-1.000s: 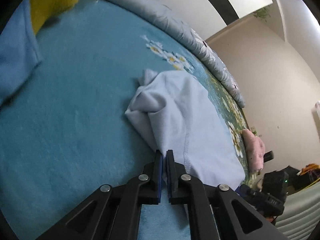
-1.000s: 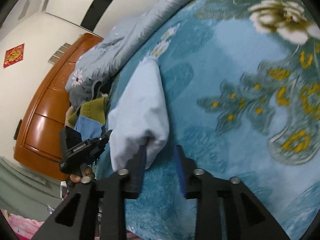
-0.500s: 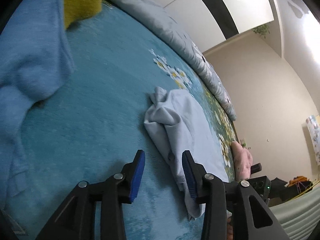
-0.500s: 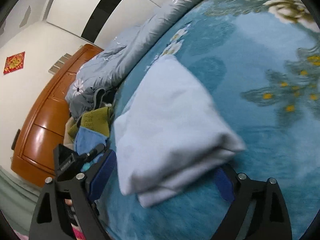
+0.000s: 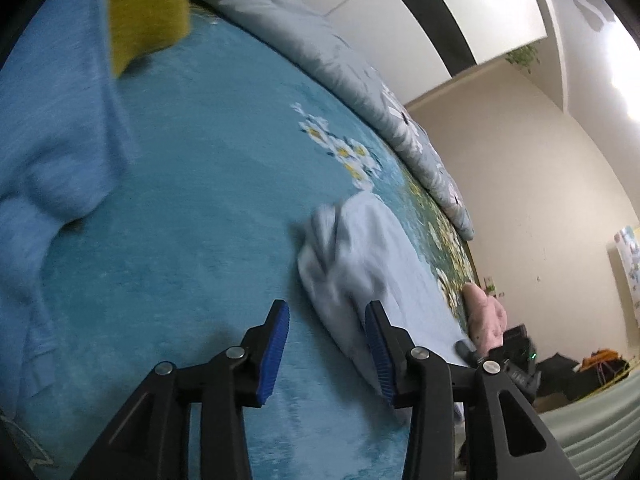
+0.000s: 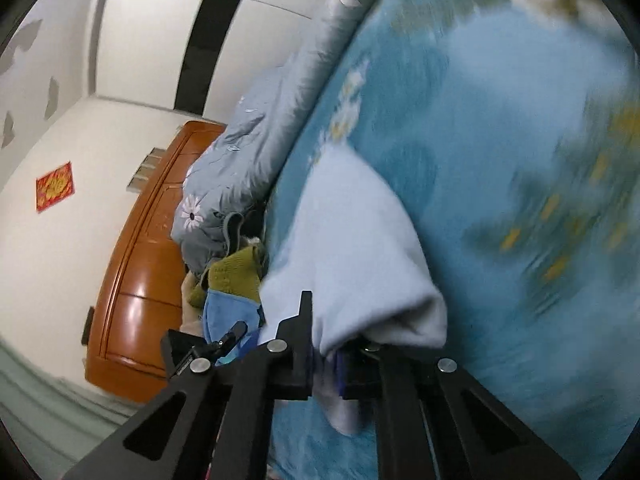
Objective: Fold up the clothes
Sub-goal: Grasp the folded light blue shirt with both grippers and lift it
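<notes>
Across the teal flowered blanket (image 5: pixel 192 208), bare plush lies open left of the folded pale-blue garment (image 5: pixel 376 248). Beyond the garment a grey quilt (image 5: pixel 320 52) borders the blanket's far edge; a blue sweater (image 5: pixel 52 128) lies well apart at left. The left gripper (image 5: pixel 326 344) stands wide open at the garment's bunched edge, holding nothing. The right gripper (image 6: pixel 324 354) is clamped on the garment's near edge.

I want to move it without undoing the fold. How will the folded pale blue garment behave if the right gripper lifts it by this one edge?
The pale blue garment looks soft and floppy: it drapes over the right gripper, which is shut on its edge. Lifted there alone, its layers would probably sag and open. The bunched end by the open left gripper seems loose, so it may trail.
</notes>
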The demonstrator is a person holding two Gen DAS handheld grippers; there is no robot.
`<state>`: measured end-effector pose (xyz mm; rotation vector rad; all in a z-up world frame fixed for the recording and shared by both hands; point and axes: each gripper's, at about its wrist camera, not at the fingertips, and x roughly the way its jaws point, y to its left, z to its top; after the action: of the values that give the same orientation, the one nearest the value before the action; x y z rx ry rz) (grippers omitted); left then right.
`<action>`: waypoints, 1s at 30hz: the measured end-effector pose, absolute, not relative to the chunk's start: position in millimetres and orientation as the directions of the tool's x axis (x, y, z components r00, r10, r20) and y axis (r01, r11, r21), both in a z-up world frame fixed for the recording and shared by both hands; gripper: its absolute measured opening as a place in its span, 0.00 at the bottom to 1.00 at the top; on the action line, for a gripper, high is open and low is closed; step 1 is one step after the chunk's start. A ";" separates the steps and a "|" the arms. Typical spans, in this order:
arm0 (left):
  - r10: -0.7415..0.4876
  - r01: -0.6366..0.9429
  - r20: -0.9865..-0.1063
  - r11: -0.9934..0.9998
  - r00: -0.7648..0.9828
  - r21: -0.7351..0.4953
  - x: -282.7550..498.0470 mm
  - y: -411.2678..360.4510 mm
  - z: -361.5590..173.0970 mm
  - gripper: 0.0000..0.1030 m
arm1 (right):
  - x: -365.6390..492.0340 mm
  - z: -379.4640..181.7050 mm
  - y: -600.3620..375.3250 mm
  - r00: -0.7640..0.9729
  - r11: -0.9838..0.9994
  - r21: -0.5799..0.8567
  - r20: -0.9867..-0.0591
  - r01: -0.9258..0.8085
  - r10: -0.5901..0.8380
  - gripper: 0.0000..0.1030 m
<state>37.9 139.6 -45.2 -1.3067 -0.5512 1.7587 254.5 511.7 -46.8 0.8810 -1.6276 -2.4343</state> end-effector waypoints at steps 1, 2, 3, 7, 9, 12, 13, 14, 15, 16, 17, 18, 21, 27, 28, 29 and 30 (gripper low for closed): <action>0.834 -0.379 -0.547 -0.532 -0.079 -0.757 38.9 144.8 -43.7 0.46 | 261.8 -37.4 524.3 -0.822 -0.463 0.853 -0.434 -0.242 -0.369 0.07; 0.835 -0.387 -0.545 -0.527 -0.070 -0.757 39.9 150.0 -42.3 0.50 | 269.3 -28.4 536.8 -0.813 -0.494 0.834 -0.454 -0.245 -0.364 0.07; 0.837 -0.395 -0.544 -0.521 -0.060 -0.757 40.9 155.2 -40.9 0.51 | 277.4 -21.4 549.1 -0.801 -0.524 0.815 -0.477 -0.248 -0.362 0.07; 0.831 -0.434 -0.555 -0.496 0.013 -0.752 45.7 195.6 -40.7 0.53 | 306.8 -11.3 584.9 -0.749 -0.607 0.739 -0.572 -0.293 -0.334 0.07; 0.821 -0.450 -0.566 -0.477 0.080 -0.755 50.2 227.6 -45.1 0.54 | 314.5 -21.3 593.7 -0.751 -0.583 0.752 -0.568 -0.308 -0.337 0.07; 0.792 -0.470 -0.592 -0.469 0.151 -0.747 58.2 269.2 -51.6 0.54 | 326.0 -36.3 606.2 -0.754 -0.545 0.772 -0.561 -0.327 -0.342 0.08; 0.779 -0.477 -0.607 -0.479 0.156 -0.737 60.1 278.0 -53.1 0.54 | 328.4 -41.7 605.4 -0.765 -0.525 0.787 -0.544 -0.323 -0.344 0.10; 0.766 -0.484 -0.622 -0.488 0.160 -0.726 62.0 286.9 -54.6 0.54 | 329.7 -44.5 603.6 -0.775 -0.513 0.797 -0.531 -0.319 -0.342 0.10; 0.754 -0.487 -0.637 -0.501 0.159 -0.715 63.3 293.0 -55.8 0.54 | 331.7 -47.3 601.7 -0.786 -0.503 0.805 -0.518 -0.315 -0.338 0.11; 0.745 -0.486 -0.650 -0.518 0.147 -0.704 63.8 294.6 -56.5 0.54 | 334.0 -49.2 600.6 -0.792 -0.496 0.810 -0.511 -0.313 -0.335 0.13; 0.738 -0.483 -0.662 -0.535 0.131 -0.693 63.8 294.8 -56.9 0.54 | 336.6 -51.3 599.6 -0.797 -0.489 0.814 -0.504 -0.312 -0.331 0.15; 0.735 -0.479 -0.668 -0.546 0.119 -0.687 63.5 294.3 -57.3 0.54 | 340.5 -54.4 598.3 -0.802 -0.482 0.817 -0.501 -0.316 -0.325 0.20; 0.730 -0.471 -0.673 -0.556 0.118 -0.685 60.9 295.3 -60.2 0.55 | 345.4 -64.4 588.2 -0.801 -0.463 0.820 -0.507 -0.336 -0.318 0.36; 0.715 -0.496 -0.685 -0.548 0.142 -0.674 64.8 314.6 -61.4 0.63 | 334.4 -71.8 557.2 -0.802 -0.480 0.818 -0.500 -0.315 -0.326 0.44; 0.714 -0.498 -0.685 -0.544 0.147 -0.675 66.1 316.8 -60.9 0.64 | 332.5 -71.8 552.7 -0.807 -0.482 0.821 -0.493 -0.307 -0.326 0.44; 0.713 -0.498 -0.683 -0.541 0.155 -0.678 67.8 317.6 -60.4 0.65 | 331.6 -72.6 549.2 -0.811 -0.479 0.823 -0.488 -0.304 -0.324 0.45; 0.713 -0.498 -0.682 -0.537 0.162 -0.680 69.5 318.4 -59.9 0.65 | 329.6 -71.9 546.7 -0.815 -0.482 0.822 -0.486 -0.304 -0.316 0.45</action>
<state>69.5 318.4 -59.9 -1.4644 -0.2194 1.5689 329.6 546.7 -71.9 0.9535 -1.5947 -2.5240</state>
